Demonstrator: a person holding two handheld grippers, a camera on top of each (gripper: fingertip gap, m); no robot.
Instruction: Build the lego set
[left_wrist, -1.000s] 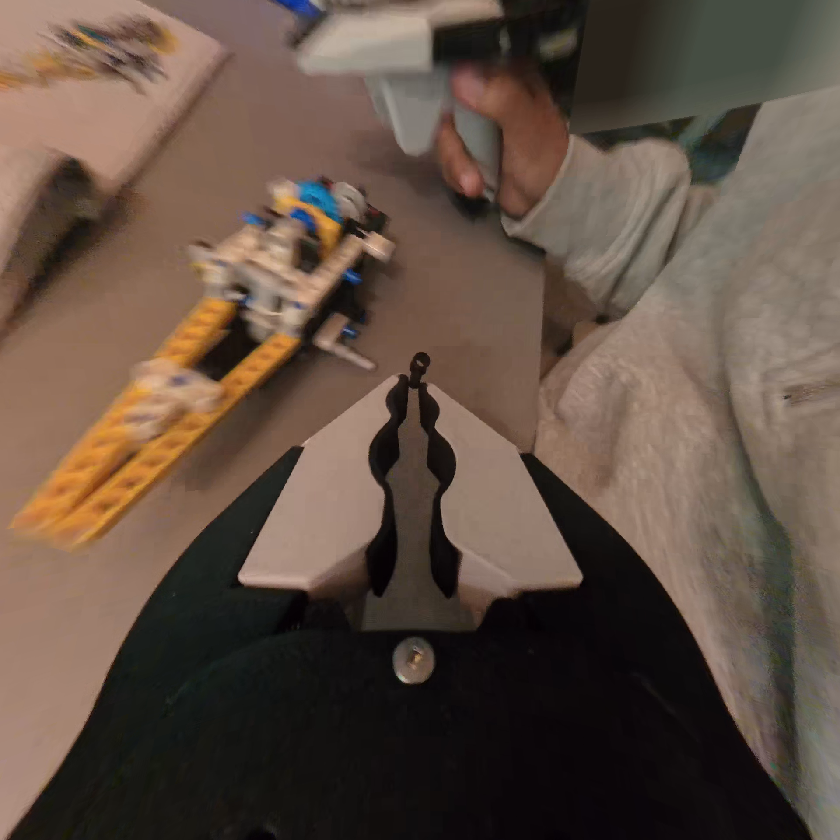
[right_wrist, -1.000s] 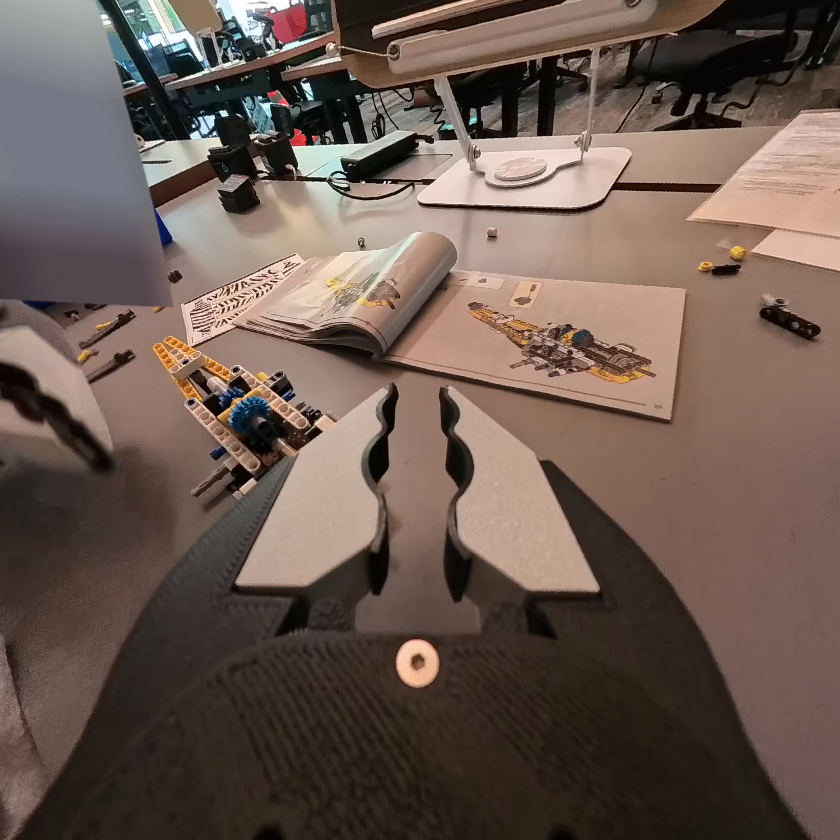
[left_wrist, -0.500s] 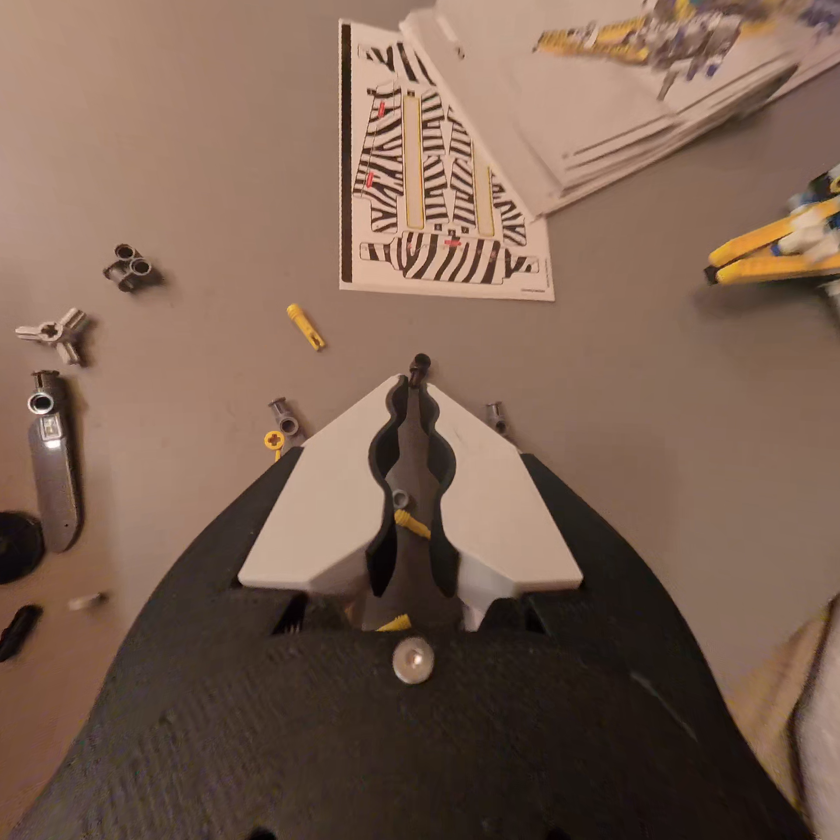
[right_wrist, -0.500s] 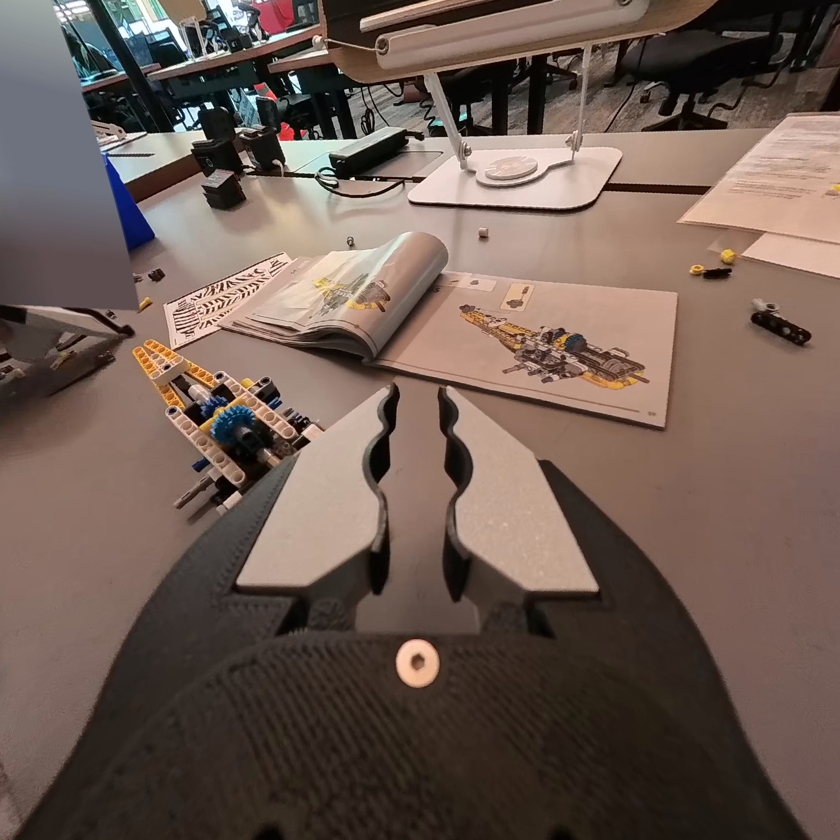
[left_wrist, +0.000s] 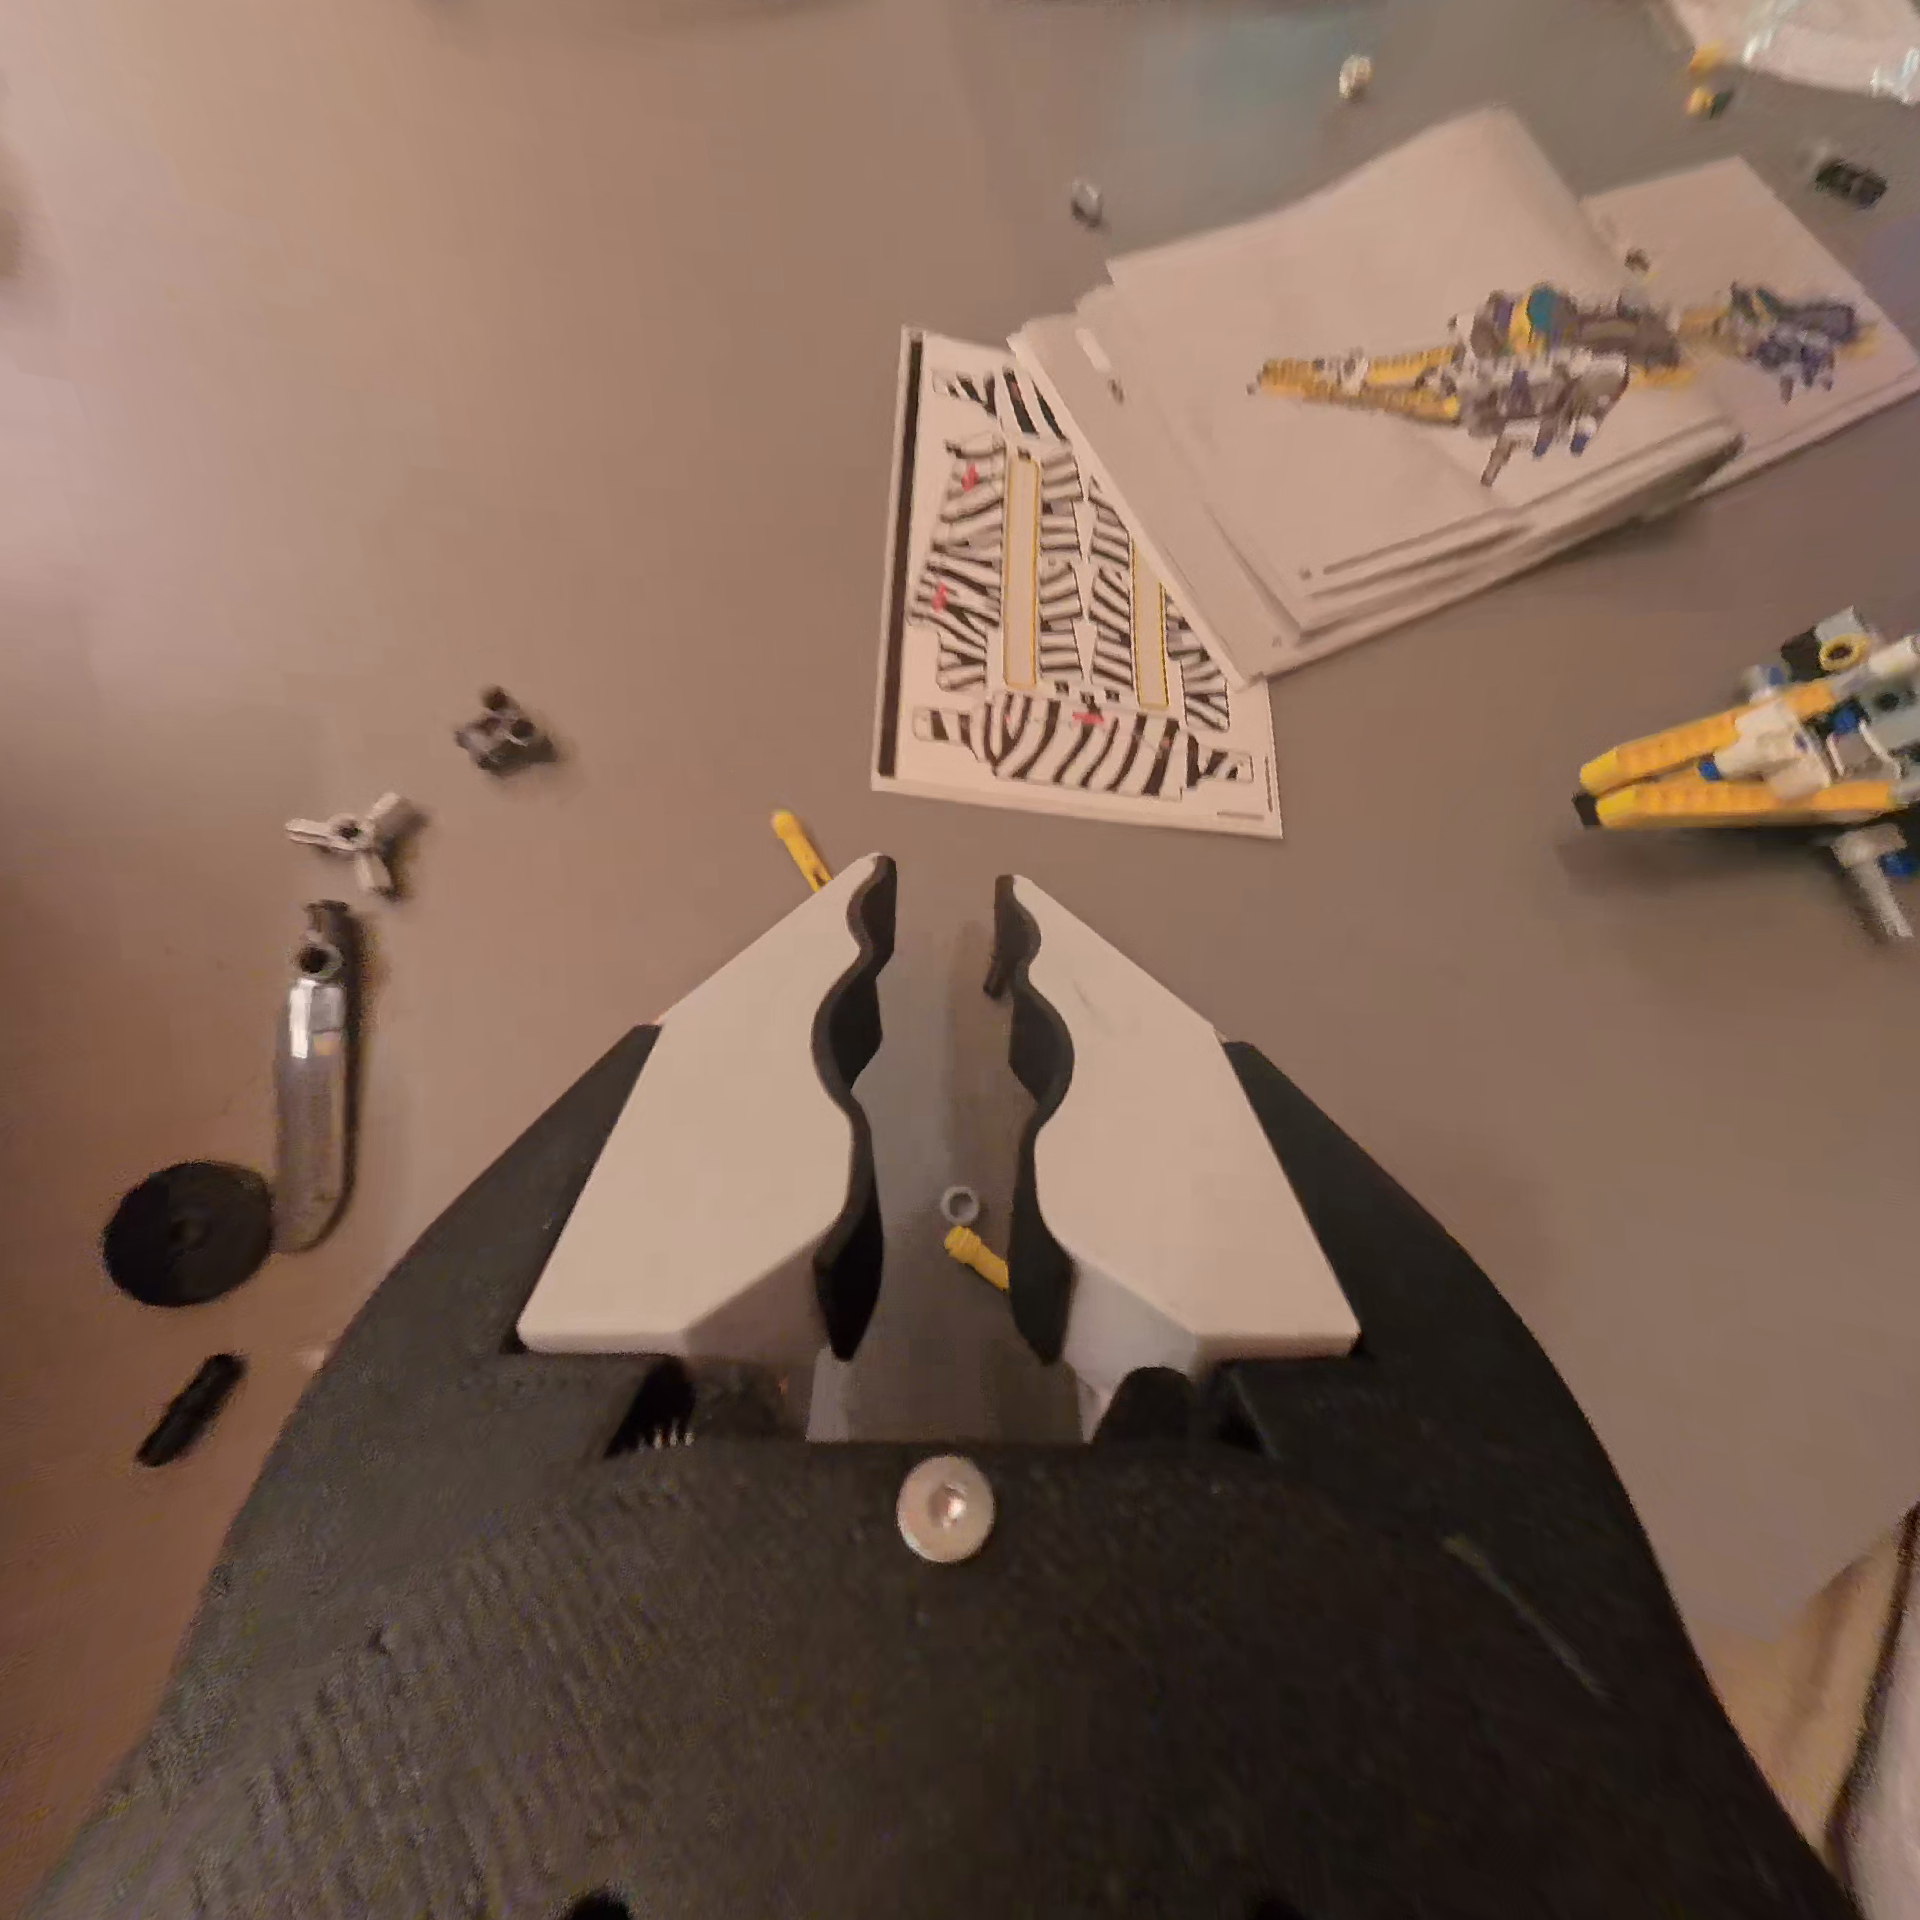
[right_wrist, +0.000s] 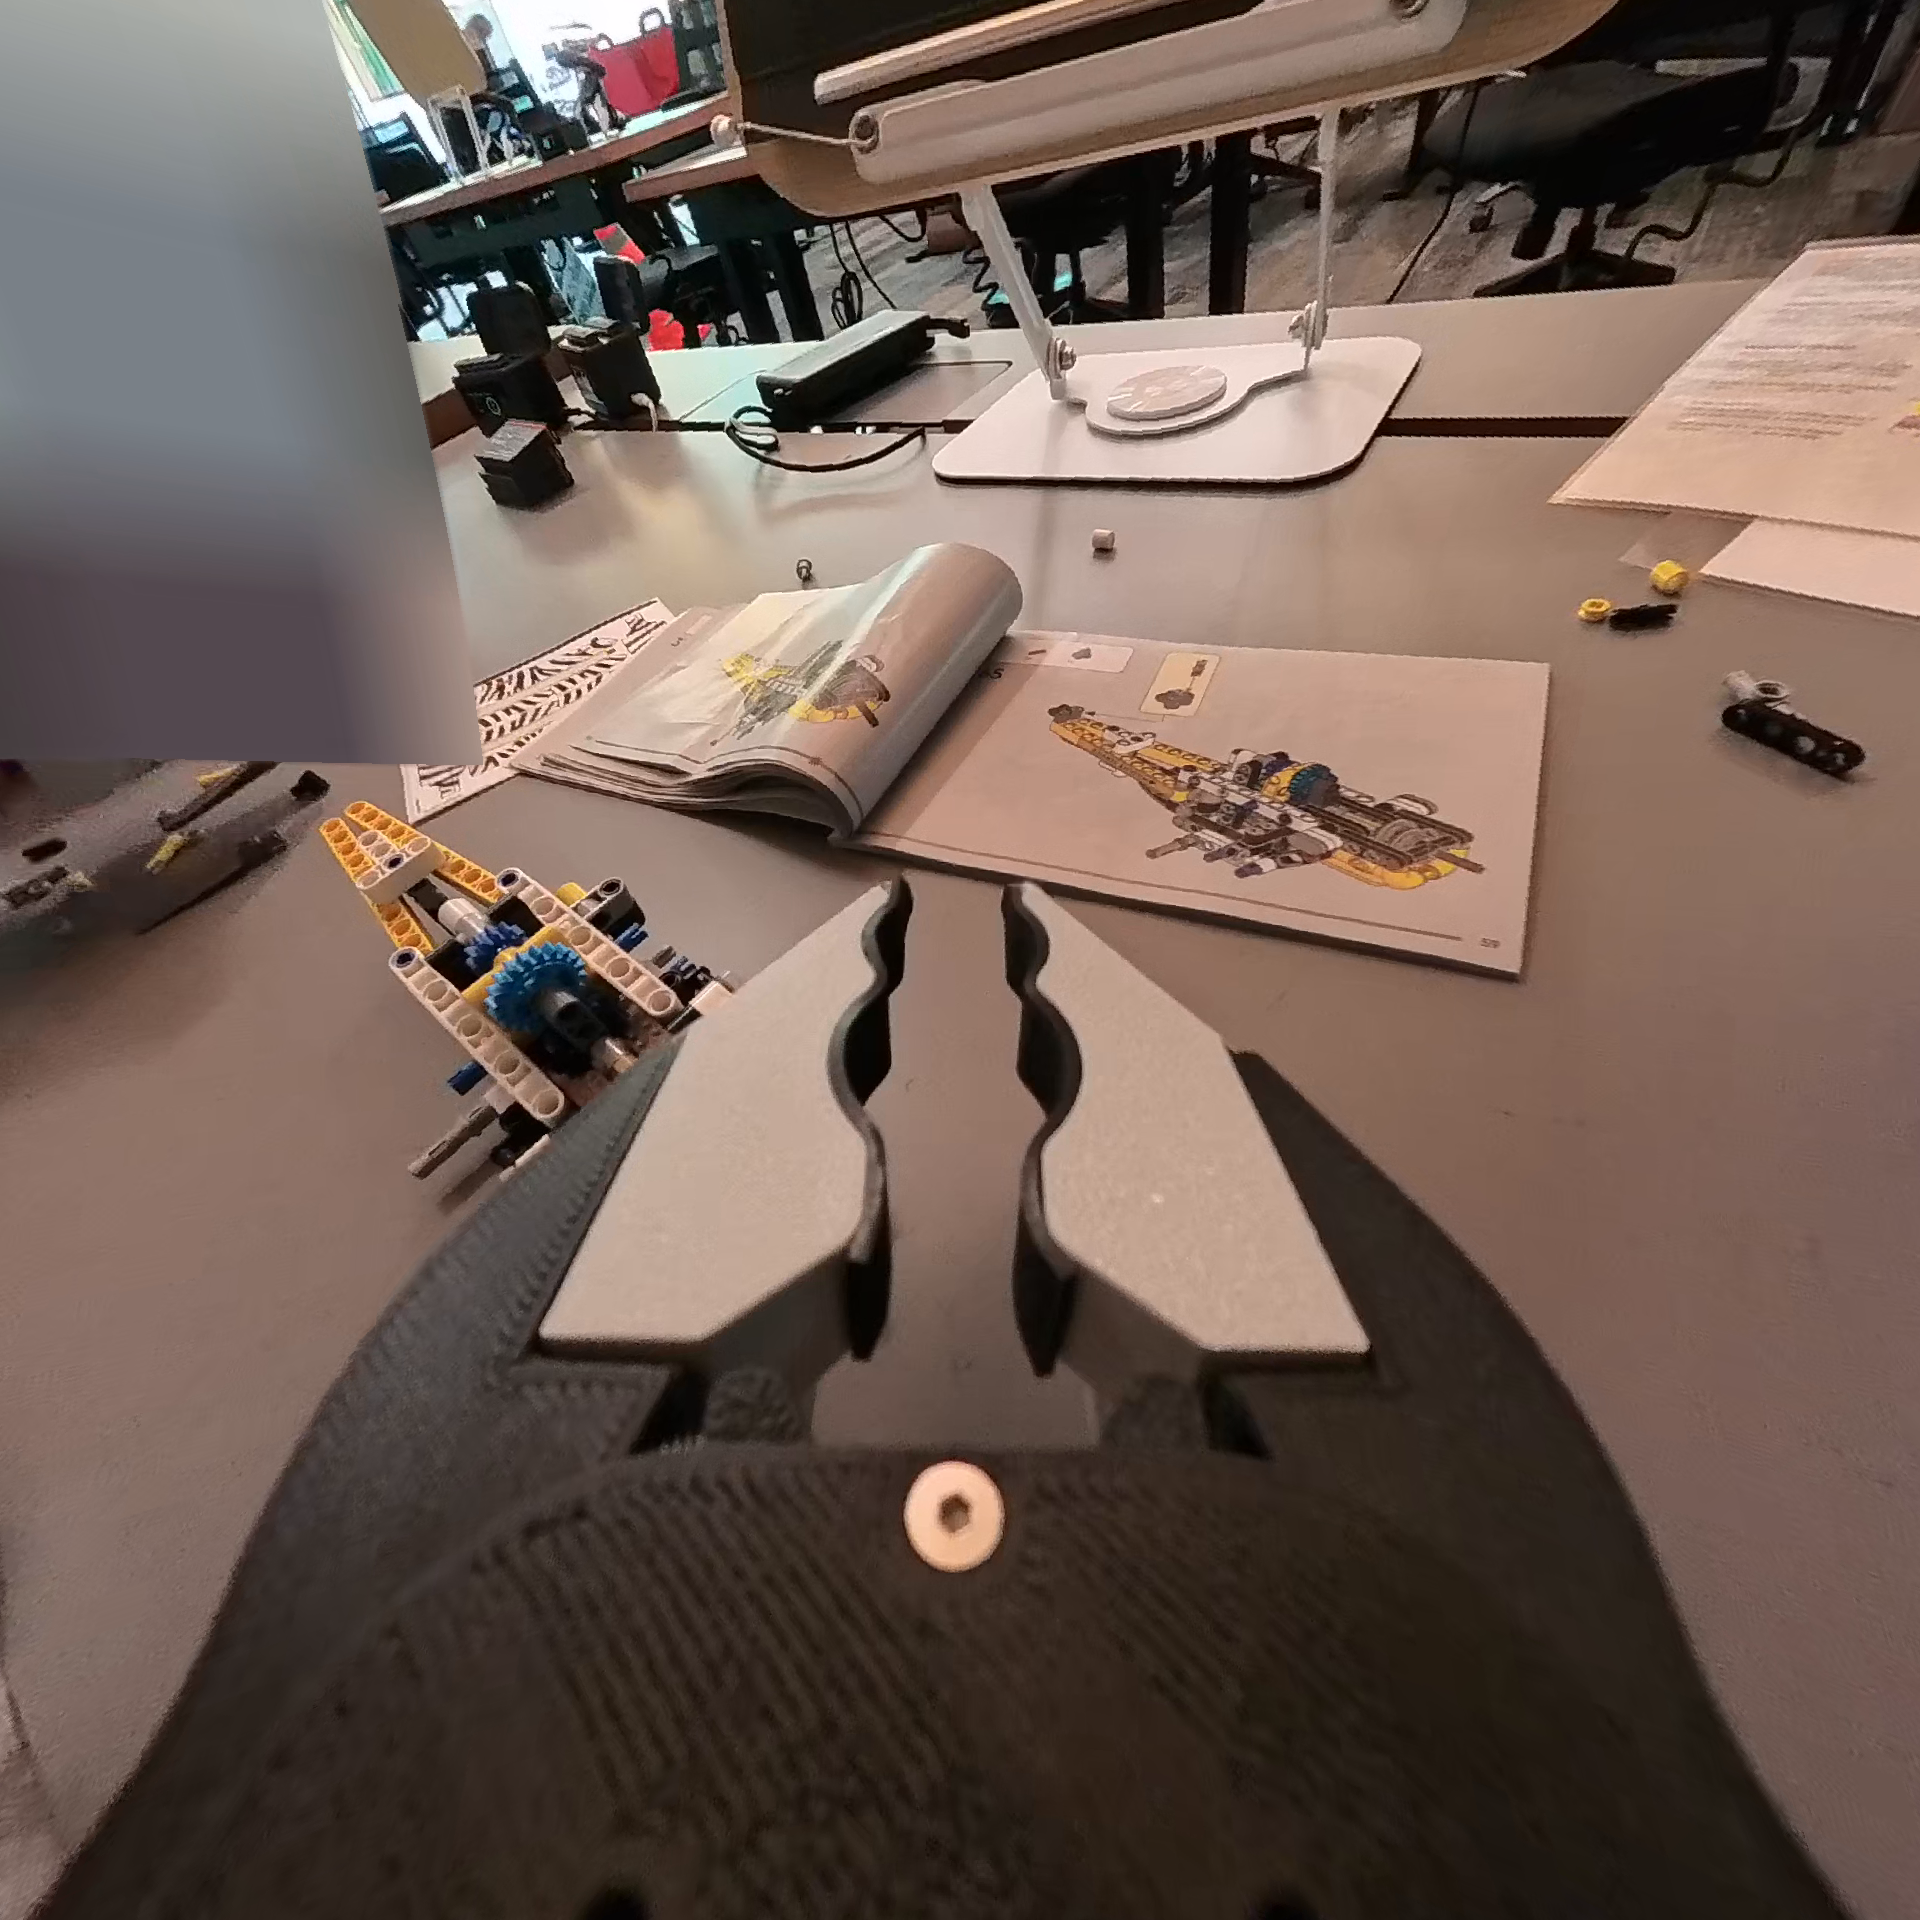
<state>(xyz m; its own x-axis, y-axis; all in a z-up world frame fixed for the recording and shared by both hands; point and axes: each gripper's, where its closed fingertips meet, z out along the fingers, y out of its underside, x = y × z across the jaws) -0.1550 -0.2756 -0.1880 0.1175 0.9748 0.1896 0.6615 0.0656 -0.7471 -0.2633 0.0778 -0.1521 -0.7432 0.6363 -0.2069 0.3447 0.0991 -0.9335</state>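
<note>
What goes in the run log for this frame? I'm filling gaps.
left gripper: open, over loose parts | right gripper: open, empty | yellow-white lego model: on grey table

One partly built lego model (right_wrist: 499, 966), one open instruction booklet (right_wrist: 1039, 769), one striped sticker sheet (left_wrist: 1060, 644), two yellow pins (left_wrist: 798, 847) (left_wrist: 975, 1252), one black wheel (left_wrist: 187, 1231), one grey curved panel (left_wrist: 312, 1091), one grey three-armed connector (left_wrist: 353, 836), one black beam (right_wrist: 1792, 740), one white stand (right_wrist: 1174, 416)

Grey table (right_wrist: 1558, 1143) bears open booklet (right_wrist: 1195, 790), partly built model (right_wrist: 520, 987), scattered pieces.
</note>
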